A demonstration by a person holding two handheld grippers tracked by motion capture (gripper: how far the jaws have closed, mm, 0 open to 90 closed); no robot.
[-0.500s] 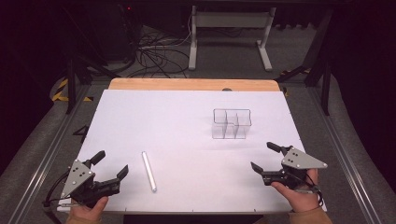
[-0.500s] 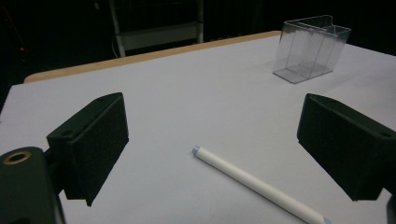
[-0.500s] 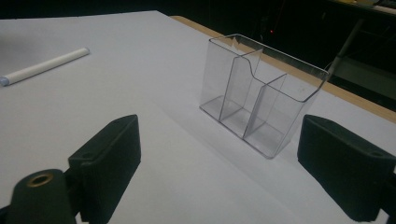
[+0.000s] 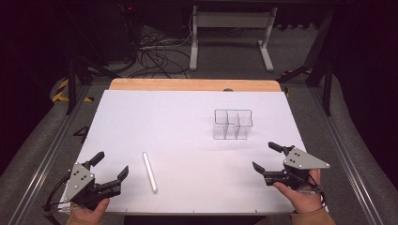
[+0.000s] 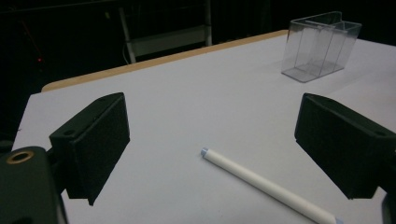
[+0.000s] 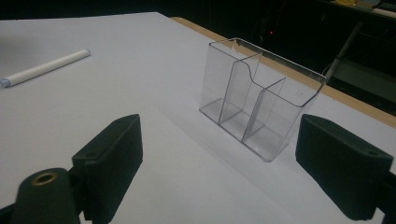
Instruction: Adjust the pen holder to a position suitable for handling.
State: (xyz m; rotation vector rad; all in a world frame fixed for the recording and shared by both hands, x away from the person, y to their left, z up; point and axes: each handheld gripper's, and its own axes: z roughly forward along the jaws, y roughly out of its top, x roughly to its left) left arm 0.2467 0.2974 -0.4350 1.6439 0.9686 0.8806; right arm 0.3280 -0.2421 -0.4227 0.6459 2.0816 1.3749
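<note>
A white marker [image 4: 149, 171] lies flat on the white table top [image 4: 187, 122], left of centre near the front edge. In the left gripper view the marker [image 5: 266, 186] lies ahead between the jaws, untouched. A clear plastic organiser [image 4: 232, 124] with several compartments stands upright right of centre; in the right gripper view the organiser [image 6: 257, 98] stands empty ahead. My left gripper [image 4: 110, 165] rests at the front left, open and holding nothing. My right gripper [image 4: 267, 155] sits at the front right, open and empty, a little in front of the organiser.
A wooden strip [image 4: 195, 85] runs along the table's far edge. Beyond it stand a metal table frame [image 4: 230, 33] and a tangle of cables [image 4: 155, 54] on the floor. Metal rails [image 4: 44, 154] border the table's sides.
</note>
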